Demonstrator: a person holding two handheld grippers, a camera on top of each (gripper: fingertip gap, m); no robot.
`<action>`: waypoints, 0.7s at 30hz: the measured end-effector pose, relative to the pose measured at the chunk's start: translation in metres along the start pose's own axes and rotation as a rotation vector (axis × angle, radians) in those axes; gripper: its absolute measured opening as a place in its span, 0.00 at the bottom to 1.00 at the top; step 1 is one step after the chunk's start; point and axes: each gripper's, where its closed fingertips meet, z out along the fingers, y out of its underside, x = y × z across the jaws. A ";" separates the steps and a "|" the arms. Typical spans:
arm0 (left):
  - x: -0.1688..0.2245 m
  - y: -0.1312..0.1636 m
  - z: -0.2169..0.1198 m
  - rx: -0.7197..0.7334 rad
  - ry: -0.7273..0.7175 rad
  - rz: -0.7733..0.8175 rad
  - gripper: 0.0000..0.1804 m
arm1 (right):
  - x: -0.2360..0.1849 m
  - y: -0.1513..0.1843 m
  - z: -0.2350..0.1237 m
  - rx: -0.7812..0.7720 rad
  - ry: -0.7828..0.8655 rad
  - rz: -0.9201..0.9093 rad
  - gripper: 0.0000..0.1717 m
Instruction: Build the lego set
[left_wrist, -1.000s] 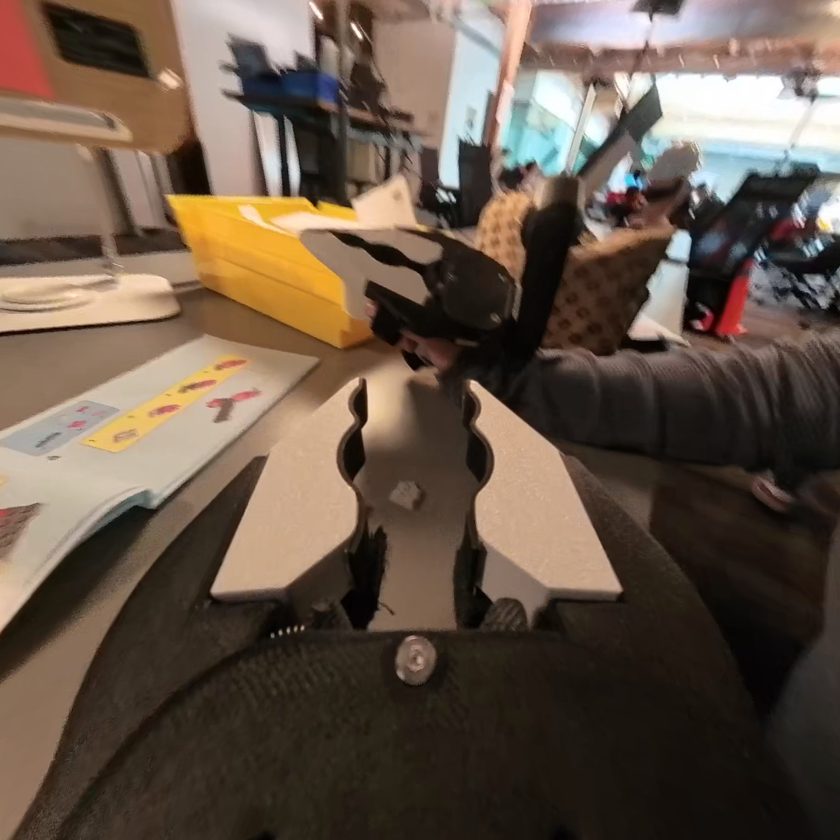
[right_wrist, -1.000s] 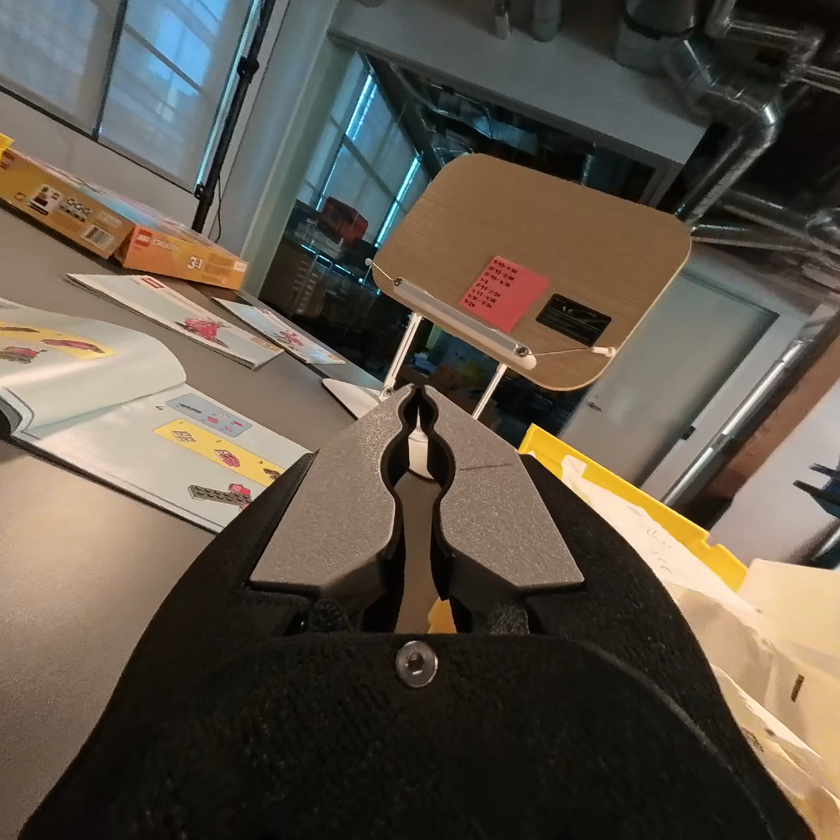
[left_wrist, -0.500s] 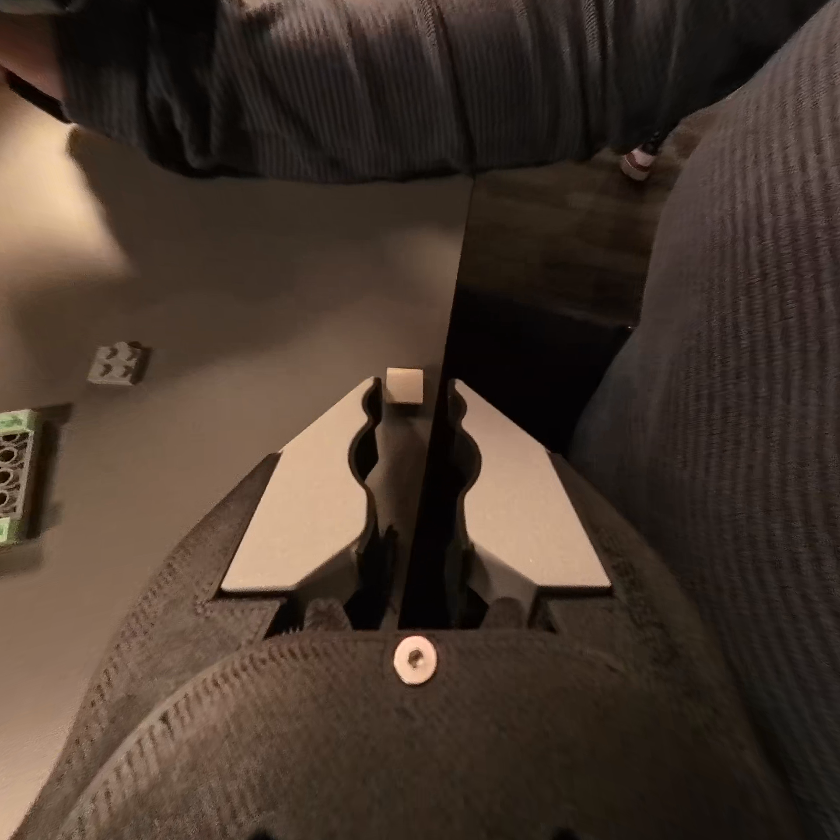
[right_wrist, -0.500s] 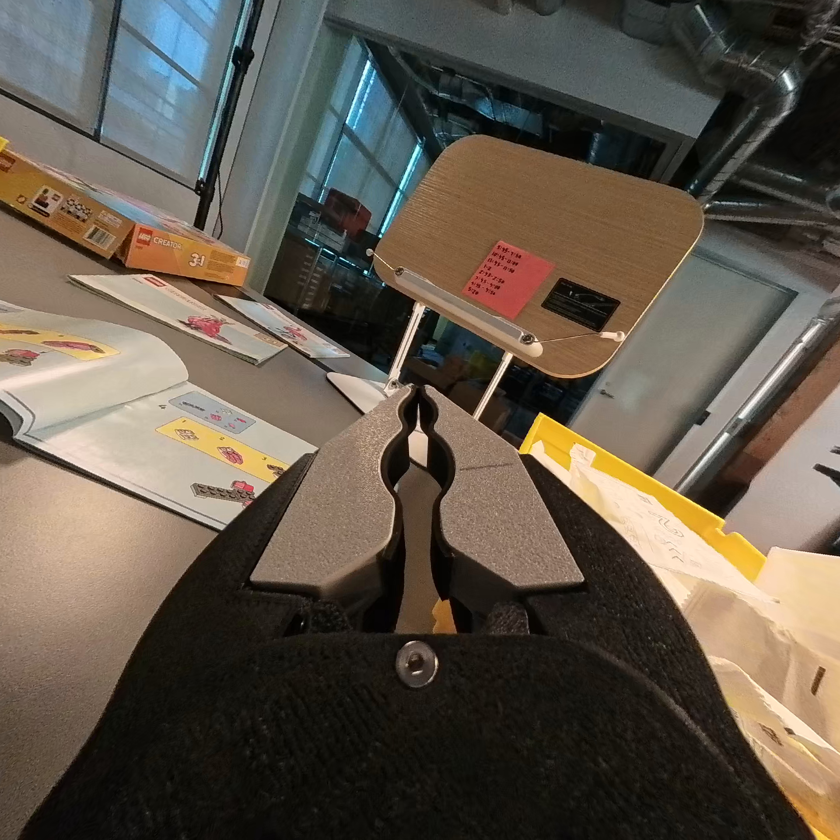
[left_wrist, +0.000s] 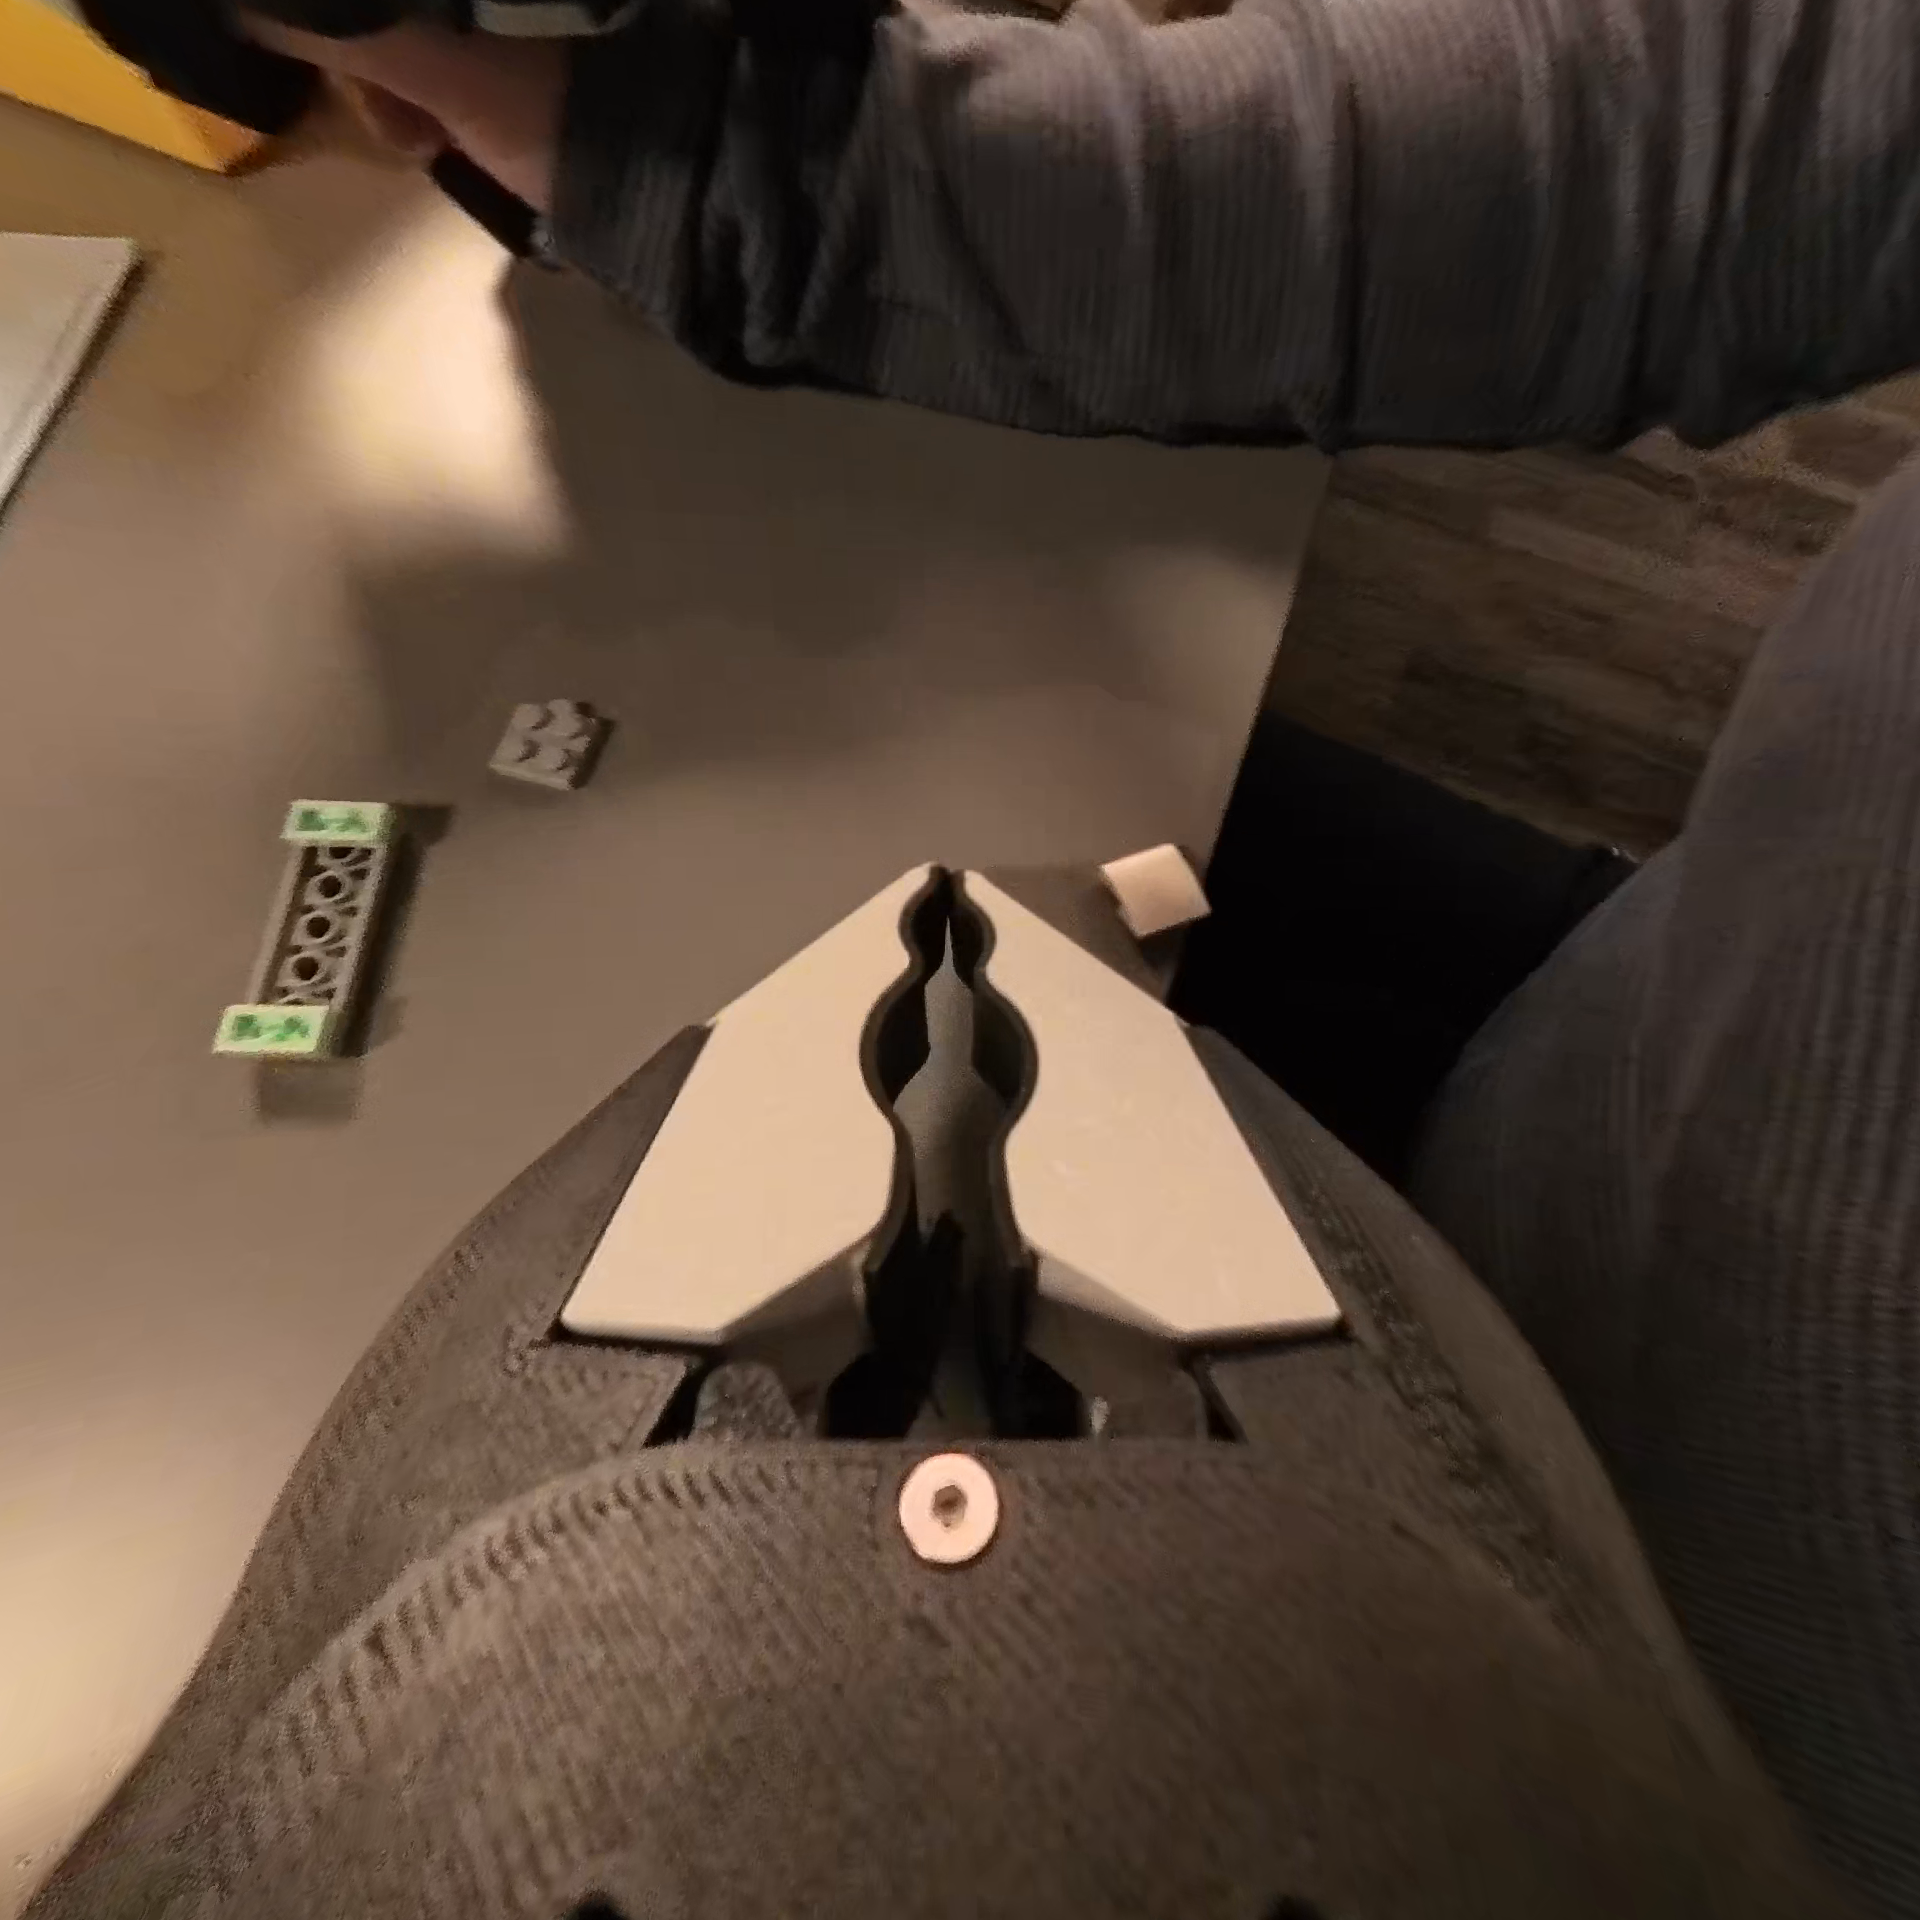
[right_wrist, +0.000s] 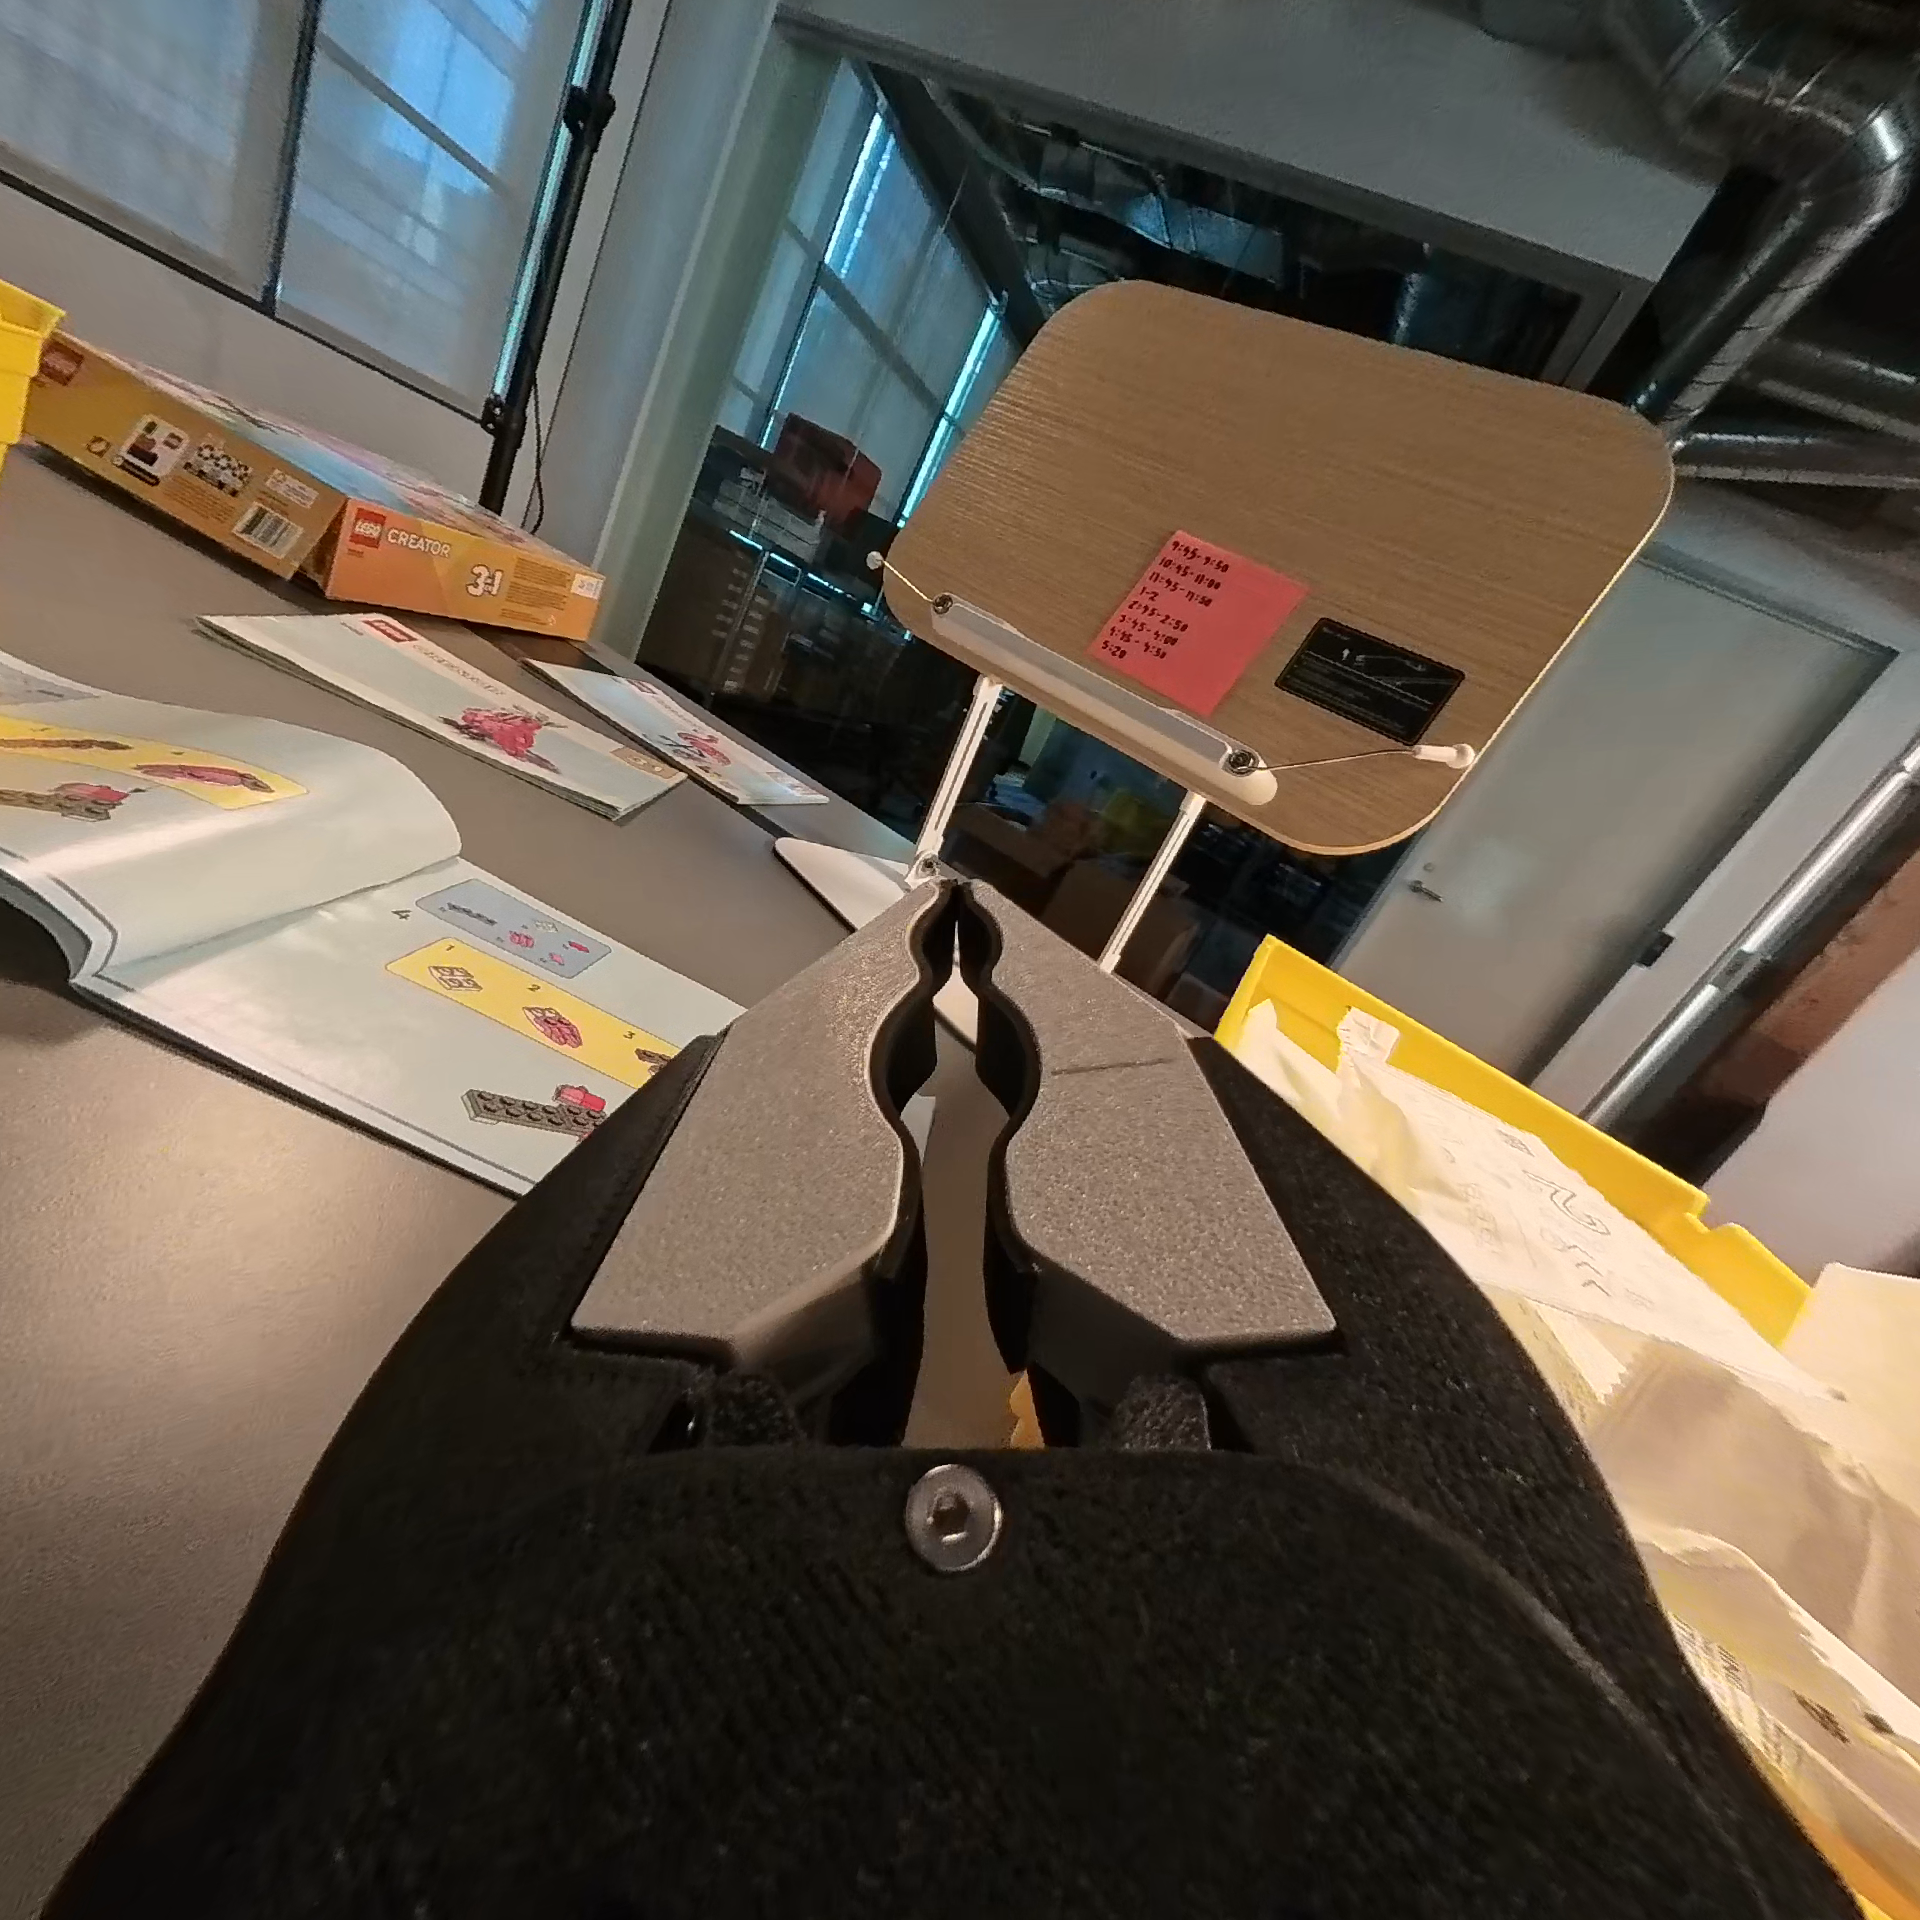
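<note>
Left claw (left_wrist: 945, 875) closed on nothing, angled down over the counter's right edge; right claw (right_wrist: 954, 889) closed and bare, tilted up; grey-sleeved forearm (left_wrist: 1195, 208) crosses above.

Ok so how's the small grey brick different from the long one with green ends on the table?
The small grey brick is squarish, one colour, studs up. The long brick is an elongated grey piece capped with green at both ends, showing a row of round holes. Both lie flat on the table, apart, left of the shut left gripper.
</note>
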 end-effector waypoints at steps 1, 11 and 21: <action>-0.002 -0.002 -0.001 0.014 0.003 -0.015 0.00 | 0.000 0.000 0.000 -0.001 -0.001 0.000 0.00; 0.023 -0.001 0.017 -0.074 0.097 0.061 0.29 | -0.001 0.001 0.001 -0.003 -0.010 0.007 0.00; -0.006 -0.001 0.015 -0.073 -0.053 0.079 0.26 | -0.002 0.001 0.001 -0.002 -0.017 0.007 0.00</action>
